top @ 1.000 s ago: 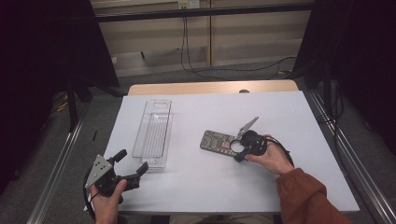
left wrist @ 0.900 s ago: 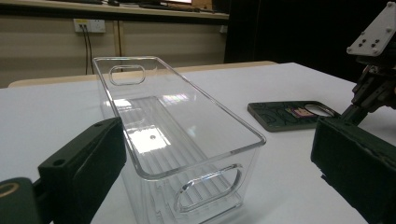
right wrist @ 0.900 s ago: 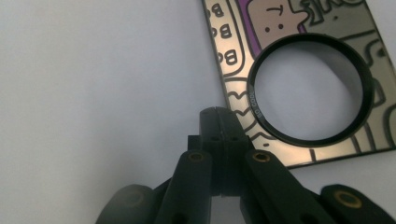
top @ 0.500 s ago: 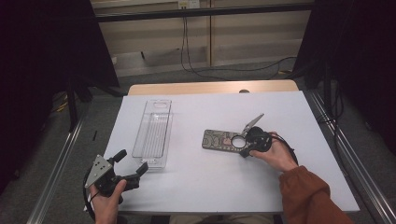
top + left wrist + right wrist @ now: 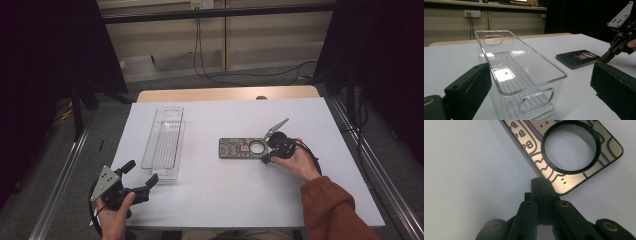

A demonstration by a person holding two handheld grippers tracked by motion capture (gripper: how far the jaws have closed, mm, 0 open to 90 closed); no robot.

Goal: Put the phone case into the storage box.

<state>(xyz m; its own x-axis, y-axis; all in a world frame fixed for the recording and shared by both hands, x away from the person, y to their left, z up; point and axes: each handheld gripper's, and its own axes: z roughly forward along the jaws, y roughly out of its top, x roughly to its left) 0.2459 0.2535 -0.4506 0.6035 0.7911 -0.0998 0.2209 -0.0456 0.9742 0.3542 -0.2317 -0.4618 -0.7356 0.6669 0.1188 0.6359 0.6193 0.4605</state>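
Plate (image 5: 240, 148), a flat dark card with printed line drawings and a round hole ringed in black, lies on the white table (image 5: 225, 200) right of centre, its long side running across the table. In the high view the right gripper (image 5: 268, 156) sits at the plate's right end, held in the person's right hand (image 5: 299, 162), with a cable looping off behind it and the grey three-cornered plate tilted up above it. In the right gripper view the two black jaws are pressed together with no gap between them, and their tips (image 5: 542, 185) meet the lower edge of the plate (image 5: 554, 165) just below the ring (image 5: 570, 146); whether the edge is pinched between them or only touched cannot be told. The plate lies flat on the table in all three views. The left gripper (image 5: 138, 176) is held in the left hand (image 5: 114, 217) at the table's near left corner, its jaws spread wide and holding nothing. In the left gripper view those jaws frame the near end of a clear bin (image 5: 516, 72), which stands upright with a handle slot at each end; the plate (image 5: 576, 58) and the right gripper (image 5: 619, 42) show beyond it, well apart from the bin (image 5: 164, 142).
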